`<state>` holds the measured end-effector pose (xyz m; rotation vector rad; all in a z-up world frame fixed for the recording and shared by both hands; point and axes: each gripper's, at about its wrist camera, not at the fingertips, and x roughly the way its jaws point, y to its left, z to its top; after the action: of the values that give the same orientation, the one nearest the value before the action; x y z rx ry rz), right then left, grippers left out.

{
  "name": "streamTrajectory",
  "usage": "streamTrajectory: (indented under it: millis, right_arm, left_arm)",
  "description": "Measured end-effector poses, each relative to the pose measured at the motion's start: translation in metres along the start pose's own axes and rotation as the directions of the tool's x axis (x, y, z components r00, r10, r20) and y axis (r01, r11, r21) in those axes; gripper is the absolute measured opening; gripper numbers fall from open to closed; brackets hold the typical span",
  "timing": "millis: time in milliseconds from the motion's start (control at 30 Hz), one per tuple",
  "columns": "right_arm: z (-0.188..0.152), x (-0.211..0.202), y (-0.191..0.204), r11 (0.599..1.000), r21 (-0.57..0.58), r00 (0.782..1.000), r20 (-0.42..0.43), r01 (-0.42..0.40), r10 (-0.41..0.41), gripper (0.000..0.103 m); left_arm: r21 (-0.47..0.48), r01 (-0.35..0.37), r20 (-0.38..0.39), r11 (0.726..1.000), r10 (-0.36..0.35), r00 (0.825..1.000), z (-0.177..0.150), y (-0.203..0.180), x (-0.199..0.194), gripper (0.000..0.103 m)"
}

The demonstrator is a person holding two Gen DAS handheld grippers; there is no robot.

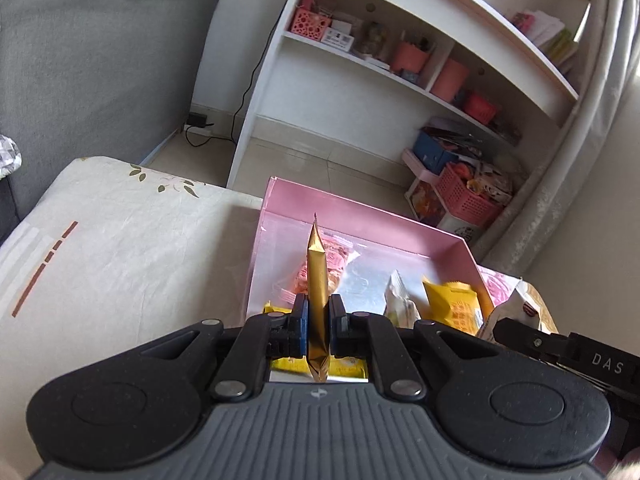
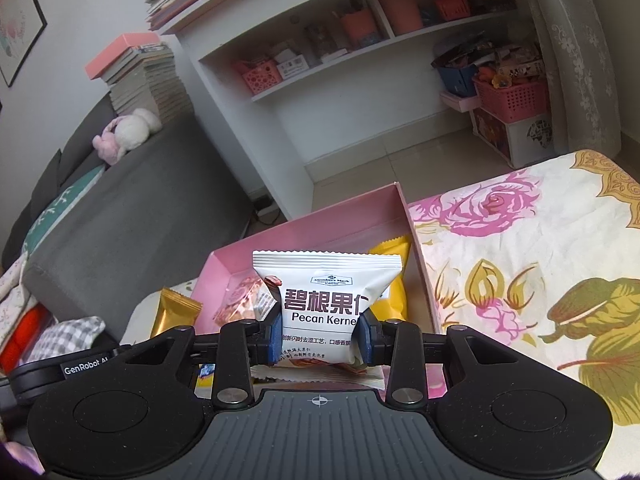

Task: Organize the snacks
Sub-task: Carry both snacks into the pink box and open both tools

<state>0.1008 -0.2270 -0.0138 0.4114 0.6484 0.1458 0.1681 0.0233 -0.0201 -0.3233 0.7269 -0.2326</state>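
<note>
Left hand-held gripper (image 1: 319, 320) clenched on gold packet (image 1: 318, 280), held edge-on above near end of pink box (image 1: 360, 216). Right hand-held gripper (image 2: 319, 330) grasping white pecan packet (image 2: 326, 300) above same box. Box sits on cloth-covered bed (image 2: 520, 280). Inside already: pink-patterned packet (image 1: 334, 260), yellow packets (image 1: 456, 304), white packet (image 1: 396, 296). Judged mid-task: several stowed, two in hand left to place. Box floor near grippers hidden; leftover snacks outside box cannot be told.

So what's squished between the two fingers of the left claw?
A thin gold snack packet, held edge-on in the left claw above the pink box, in the left wrist view.
</note>
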Motion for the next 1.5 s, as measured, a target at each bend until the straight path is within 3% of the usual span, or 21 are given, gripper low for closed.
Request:
streamTrajectory:
  millis: [233,533,600,633,667,700,800,900,1267,1500]
  right_arm:
    - [-0.001,0.011,0.008,1.000,-0.026,1.000,0.022,0.018,-0.017,0.035]
    - [-0.003,0.019,0.005,1.000,0.019,1.000,-0.002,0.007,-0.007,0.038]
    - [-0.002,0.018,0.004,1.000,0.029,1.000,-0.011,0.001,0.000,0.041]
    - [-0.002,0.017,0.003,0.999,0.039,1.000,-0.011,-0.004,0.005,0.049]
    - [-0.001,0.015,0.003,0.999,0.047,1.000,-0.006,-0.007,0.007,0.054]
    - [-0.001,0.013,0.002,0.999,0.048,1.000,0.000,-0.006,0.006,0.055]
    - [0.000,0.009,0.001,0.999,0.045,1.000,0.004,-0.006,0.006,0.058]
    - [0.001,0.005,0.000,0.999,0.038,1.000,0.007,-0.006,0.006,0.065]
    - [0.007,-0.024,0.003,1.000,-0.020,1.000,0.021,-0.019,0.020,0.085]
    - [0.002,-0.047,0.007,0.996,-0.071,0.999,-0.017,-0.050,0.049,0.094]
  left_arm:
    - [-0.038,-0.024,0.011,0.999,0.025,1.000,-0.001,0.009,0.010,0.009]
    - [-0.035,0.015,0.069,0.999,-0.013,0.998,0.000,0.009,0.003,0.009]
    - [-0.030,0.034,0.064,0.999,-0.032,0.997,0.001,0.007,0.004,0.009]
    - [-0.021,0.039,0.046,0.999,-0.038,0.998,0.001,0.006,0.007,0.010]
    - [-0.009,0.022,0.027,1.000,-0.022,0.999,0.001,0.005,0.009,0.013]
    - [0.006,-0.010,0.024,1.000,0.010,1.000,0.000,0.003,0.009,0.019]
    - [0.053,-0.044,0.031,0.998,0.043,0.999,-0.002,0.001,0.006,0.025]
    - [0.070,-0.041,0.038,0.997,0.038,0.999,-0.001,0.001,0.000,0.030]
    - [0.146,-0.062,-0.010,0.987,0.064,0.998,-0.008,0.004,-0.019,0.072]
    - [0.207,-0.086,-0.064,0.975,0.101,0.993,-0.022,0.012,-0.038,0.087]
